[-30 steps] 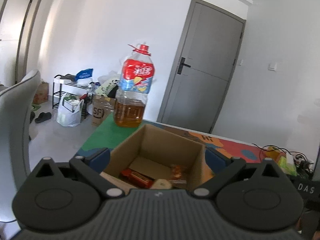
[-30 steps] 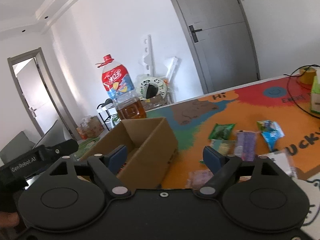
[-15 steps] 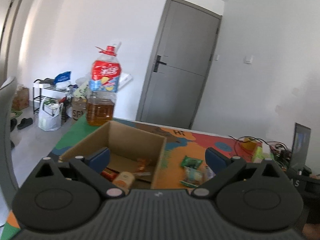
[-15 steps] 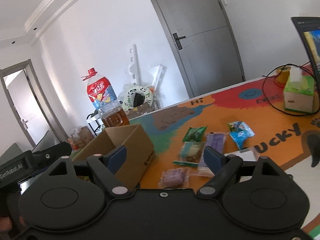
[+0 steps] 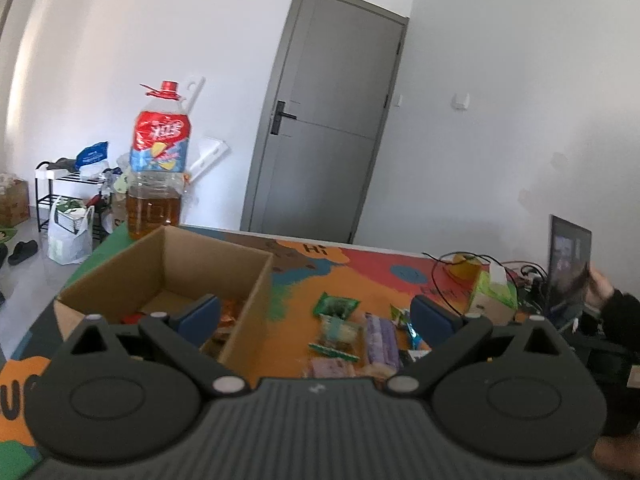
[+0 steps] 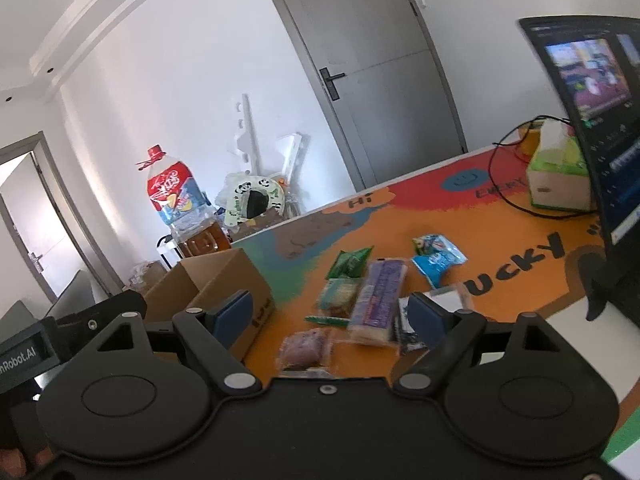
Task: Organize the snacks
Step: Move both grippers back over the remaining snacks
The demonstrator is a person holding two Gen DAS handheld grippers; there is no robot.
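An open cardboard box [image 5: 208, 264] [image 6: 224, 276] stands on the colourful table mat with a few snacks lying inside. Right of it, several snack packets lie loose on the orange part: a green packet [image 5: 335, 304] [image 6: 350, 262], a long purple packet [image 5: 382, 338] [image 6: 380, 294], a blue packet [image 6: 436, 258] and a small purple one [image 6: 306, 350]. My left gripper [image 5: 316, 314] is open and empty, straddling the box's right wall and the packets. My right gripper [image 6: 330, 316] is open and empty above the packets.
A large oil bottle [image 5: 158, 168] with a red cap stands behind the box. At the right are a green tissue box [image 6: 556, 172], black cables [image 6: 508, 184] and a monitor [image 6: 592, 112]. A grey door [image 5: 328, 128] is behind the table.
Both views have swung right, from the box toward the loose packets. The box now sits left of centre and the monitor and tissue box have come into view. Both grippers stay open.
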